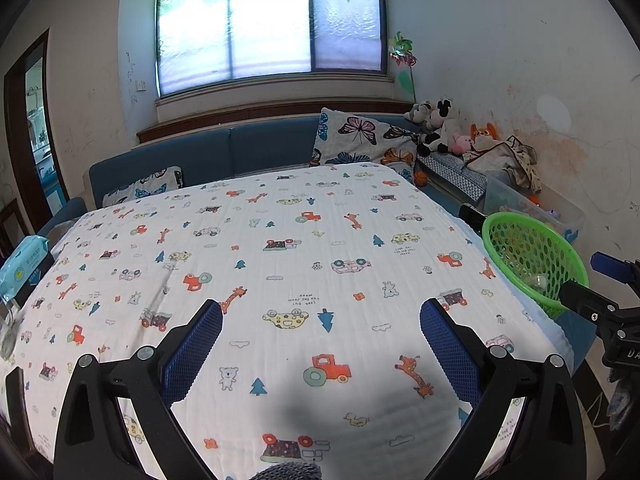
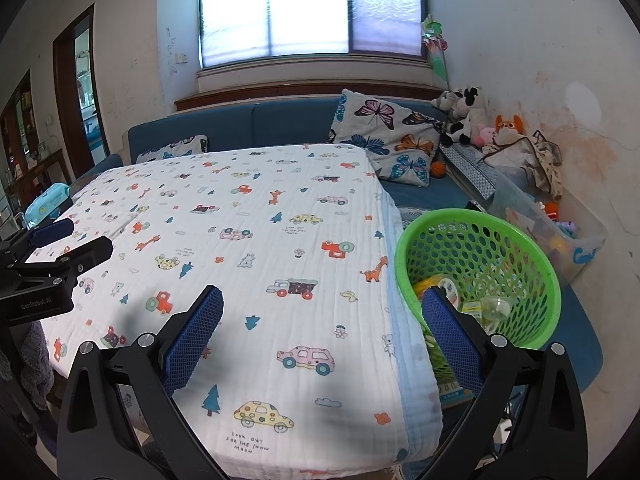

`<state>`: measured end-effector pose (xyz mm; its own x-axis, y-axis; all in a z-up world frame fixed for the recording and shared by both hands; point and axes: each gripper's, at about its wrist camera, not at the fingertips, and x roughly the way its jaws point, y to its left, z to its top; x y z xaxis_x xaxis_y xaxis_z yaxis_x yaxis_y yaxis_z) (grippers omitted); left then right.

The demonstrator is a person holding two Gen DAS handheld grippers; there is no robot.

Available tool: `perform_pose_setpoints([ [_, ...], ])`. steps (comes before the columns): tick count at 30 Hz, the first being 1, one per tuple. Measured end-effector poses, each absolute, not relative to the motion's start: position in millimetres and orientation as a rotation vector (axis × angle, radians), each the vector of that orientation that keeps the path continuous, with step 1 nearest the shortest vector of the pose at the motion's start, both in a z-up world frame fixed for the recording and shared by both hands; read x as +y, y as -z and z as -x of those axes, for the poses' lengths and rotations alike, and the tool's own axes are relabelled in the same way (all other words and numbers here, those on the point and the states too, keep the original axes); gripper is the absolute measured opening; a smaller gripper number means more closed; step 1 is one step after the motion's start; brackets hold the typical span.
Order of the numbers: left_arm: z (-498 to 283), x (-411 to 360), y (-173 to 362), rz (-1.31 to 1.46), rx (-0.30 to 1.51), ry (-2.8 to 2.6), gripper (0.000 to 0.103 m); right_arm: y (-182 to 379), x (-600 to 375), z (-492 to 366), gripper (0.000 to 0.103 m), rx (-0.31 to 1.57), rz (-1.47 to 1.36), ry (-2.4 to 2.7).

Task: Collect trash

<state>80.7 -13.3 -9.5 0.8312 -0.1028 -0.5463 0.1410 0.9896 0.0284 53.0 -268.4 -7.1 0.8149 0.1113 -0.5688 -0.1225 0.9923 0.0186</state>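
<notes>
Green perforated plastic basket (image 2: 480,276) sat just beside the table's (image 2: 280,240) right edge w/ wrappers and a clear cup inside. Left tongs (image 1: 321,344) and right tongs (image 2: 322,330) both gaped wide, holding nothing. Cartoon-print cloth (image 1: 280,260) covered the table; blue sofa (image 1: 240,148) and window (image 1: 268,20) behind.

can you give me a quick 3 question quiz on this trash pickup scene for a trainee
1. True or false: the round green perforated plastic basket already holds some trash.
2. Which side of the white cartoon-print cloth-covered table is the basket on? A) left B) right C) far end
3. Fill in: both the left gripper and right gripper have their blue-padded fingers ____ with nothing between them.

Key
1. True: packaging and a clear plastic piece lie inside.
2. B
3. open
</notes>
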Motion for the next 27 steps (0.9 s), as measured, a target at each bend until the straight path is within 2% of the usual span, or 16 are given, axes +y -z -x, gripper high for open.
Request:
perform_pose_setpoints([
  [27,-73.2,-22.4,2.9,-0.070,0.543,0.139,0.096,5.4,-265.7,-52.5,0.099,0.586,0.008,-0.138],
])
